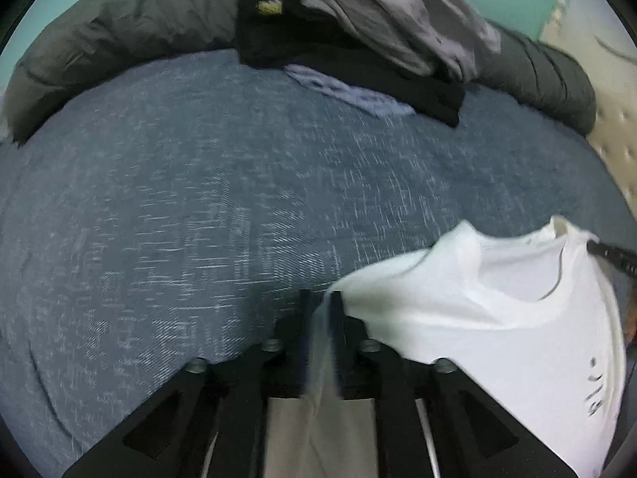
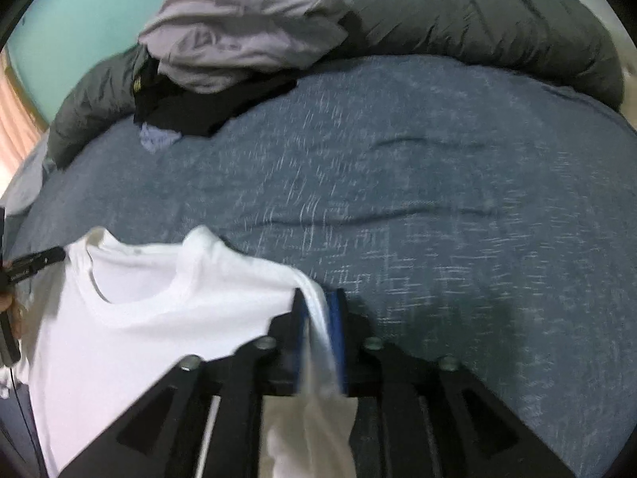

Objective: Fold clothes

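The left gripper (image 1: 320, 298) is clamped on a white shirt (image 1: 489, 310); its jaws stand nearly together with a strip of the cloth pinched between them, and the fabric runs back down between the fingers toward 6 o'clock. From there the shirt stretches out toward 3 o'clock in the left wrist view, collar opening facing up, with small dark lettering near its lower edge at 4 o'clock. At the far shoulder, at 3 o'clock, a black gripper tip meets the cloth.

The right gripper (image 2: 318, 298) is likewise closed on the shirt (image 2: 151, 318), a fold of white cloth held between blue-padded fingers (image 2: 336, 318). In the right wrist view the shirt spreads toward 9 o'clock, neckline open, and the other gripper's black tip touches its shoulder at 9 o'clock. The shirt hangs taut between the two grippers, above a blue-grey bedspread (image 2: 438, 199).

At the far side of the bed lies a dark grey rolled duvet (image 1: 119, 40). On it, at 12 o'clock in the left view, sits a pile of clothes (image 1: 358, 32): a pale lilac garment on top, a black one with a small yellow mark under it, and a bit of light blue cloth at the bottom. The wall (image 2: 99, 20) behind is teal. Both views are blurred.
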A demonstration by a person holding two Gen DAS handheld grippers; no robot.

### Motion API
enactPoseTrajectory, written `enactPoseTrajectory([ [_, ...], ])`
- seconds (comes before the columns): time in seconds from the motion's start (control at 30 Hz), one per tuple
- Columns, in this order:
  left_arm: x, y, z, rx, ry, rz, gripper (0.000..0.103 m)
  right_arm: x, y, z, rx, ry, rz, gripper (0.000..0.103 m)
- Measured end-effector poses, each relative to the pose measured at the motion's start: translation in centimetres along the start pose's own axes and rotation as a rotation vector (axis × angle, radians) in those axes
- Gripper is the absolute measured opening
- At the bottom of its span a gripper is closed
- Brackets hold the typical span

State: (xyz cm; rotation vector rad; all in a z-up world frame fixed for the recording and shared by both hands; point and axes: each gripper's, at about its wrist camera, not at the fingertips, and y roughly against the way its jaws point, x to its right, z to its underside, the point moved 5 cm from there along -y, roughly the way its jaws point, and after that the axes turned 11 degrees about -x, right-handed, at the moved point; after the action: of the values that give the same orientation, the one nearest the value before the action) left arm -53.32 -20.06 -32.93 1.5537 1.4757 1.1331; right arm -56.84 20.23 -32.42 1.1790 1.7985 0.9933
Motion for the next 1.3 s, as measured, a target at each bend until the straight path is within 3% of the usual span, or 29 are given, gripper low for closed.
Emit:
enactPoseTrajectory([
  [0.03,-0.2,0.8,0.2,0.01,0.009,0.002,0.042,0.0,0.8,0.1,0.017,-0.006,-0.005,0.042],
  [0.1,-0.3,1.9,0.8,0.014,0.014,0.013,0.042,0.0,2.7,0.8,0.05,-0.017,-0.032,0.051],
  [0.3,-0.1,6.2,5.5,0.006,0.009,0.053,0.042,-1.3,8.3,6.6,0.059,-0.015,-0.146,0.051],
  [0.47,0.4,9.3,10.4,-0.014,0.001,0.094,0.042,-3.4,11.4,13.5,-0.029,0.004,-0.203,0.052],
  [0.8,1.1,15.1,21.5,-0.013,0.009,0.115,0.043,-4.0,15.1,27.6,-0.182,-0.039,-0.201,0.055],
  [1.13,2.2,16.6,30.7,0.02,0.091,0.169,0.043,-4.8,17.4,35.1,-0.273,-0.08,-0.207,0.055],
  [1.3,2.4,16.8,34.5,0.048,0.143,0.19,0.043,-5.4,17.1,37.2,-0.315,-0.097,-0.213,0.055],
])
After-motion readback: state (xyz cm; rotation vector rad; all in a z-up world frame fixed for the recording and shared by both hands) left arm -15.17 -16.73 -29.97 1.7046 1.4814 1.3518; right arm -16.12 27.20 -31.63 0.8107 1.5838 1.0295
